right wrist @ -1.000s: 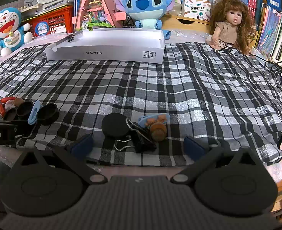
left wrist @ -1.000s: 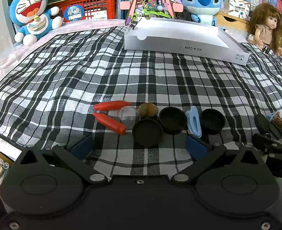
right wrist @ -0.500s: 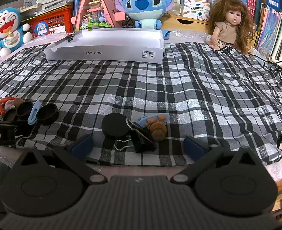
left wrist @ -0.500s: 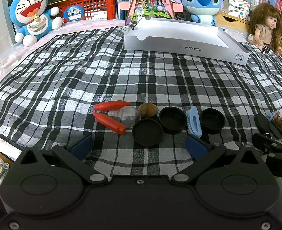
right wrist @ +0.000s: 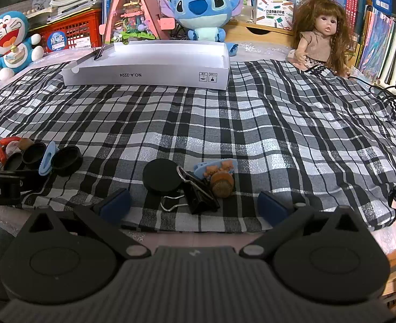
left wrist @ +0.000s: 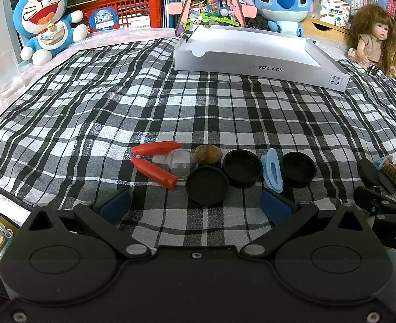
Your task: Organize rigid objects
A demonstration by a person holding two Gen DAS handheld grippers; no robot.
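Note:
In the left wrist view, two red caps [left wrist: 155,171], a clear dome [left wrist: 181,163], an acorn [left wrist: 208,154], three black lids [left wrist: 207,185] and a blue hair clip [left wrist: 272,170] lie on the plaid cloth just ahead of my open, empty left gripper [left wrist: 195,206]. In the right wrist view, a black disc [right wrist: 161,175], a black binder clip [right wrist: 195,195], a blue bear clip [right wrist: 215,167] and a brown acorn cap [right wrist: 222,184] lie just ahead of my open, empty right gripper [right wrist: 194,206]. A white shallow box [left wrist: 254,53] stands at the far side; it also shows in the right wrist view [right wrist: 149,74].
Plush Doraemon [left wrist: 45,18], Stitch [left wrist: 281,2], a doll [left wrist: 371,37], a red crate [left wrist: 128,10] and books line the back. The table's front edge lies just under both grippers. A cable [right wrist: 386,91] runs at the far right.

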